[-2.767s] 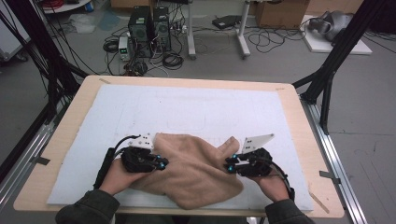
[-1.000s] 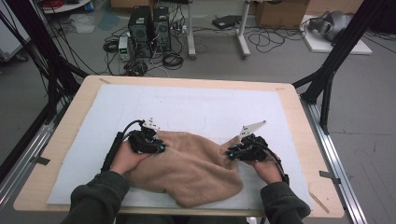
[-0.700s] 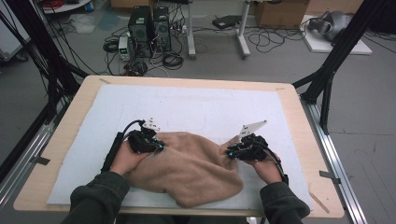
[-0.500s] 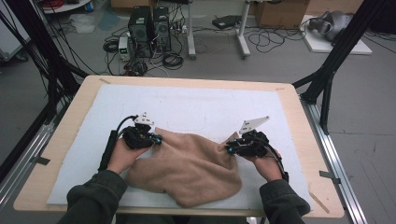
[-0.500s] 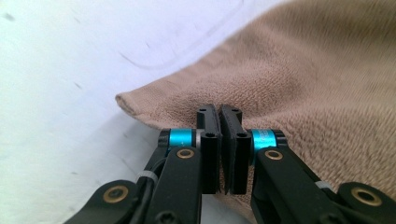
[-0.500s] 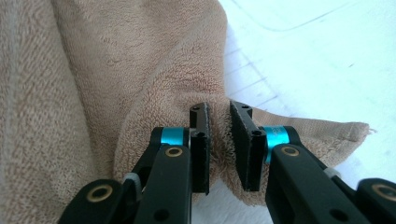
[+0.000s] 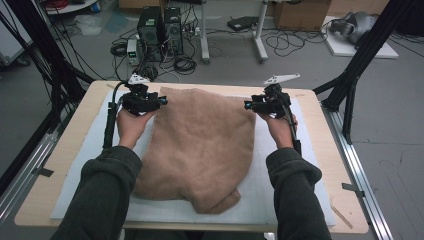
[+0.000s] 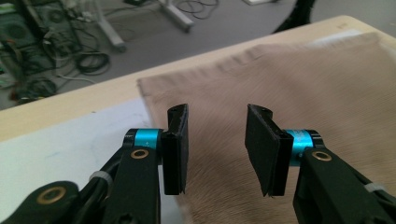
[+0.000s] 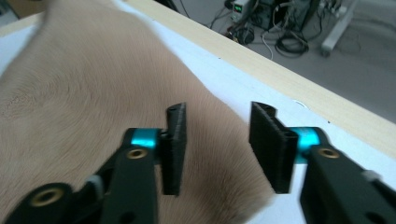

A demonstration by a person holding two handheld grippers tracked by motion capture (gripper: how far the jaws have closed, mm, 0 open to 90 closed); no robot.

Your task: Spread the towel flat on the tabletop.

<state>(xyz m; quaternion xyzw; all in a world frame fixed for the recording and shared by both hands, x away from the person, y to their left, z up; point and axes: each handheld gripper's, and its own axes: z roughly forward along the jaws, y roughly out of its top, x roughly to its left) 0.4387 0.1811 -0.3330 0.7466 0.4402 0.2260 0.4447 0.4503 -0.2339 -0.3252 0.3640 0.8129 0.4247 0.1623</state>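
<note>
The soft tan fleece cloth (image 7: 200, 150) is now spread much further over the white gridded mat (image 7: 90, 150) than half a second ago, when it was bunched near the mat's front edge. Its far edge has been carried almost to the far edge of the mat, while the near end stays folded and rumpled toward the mat's front edge.

The left gripper (image 7: 161, 101) is seen at the far left corner of the cloth, and the right gripper (image 7: 248, 105) at the far right corner. In the gripper views, the left gripper (image 8: 217, 144) and the right gripper (image 9: 215, 144) are shown with jaws standing apart and nothing between them, so both corners have been released.

It is judged that the far half is laid out and that the rumpled near end remains to be smoothed.

No brand, label or readable writing can be made out on the cloth, the mat or the grippers.
</note>
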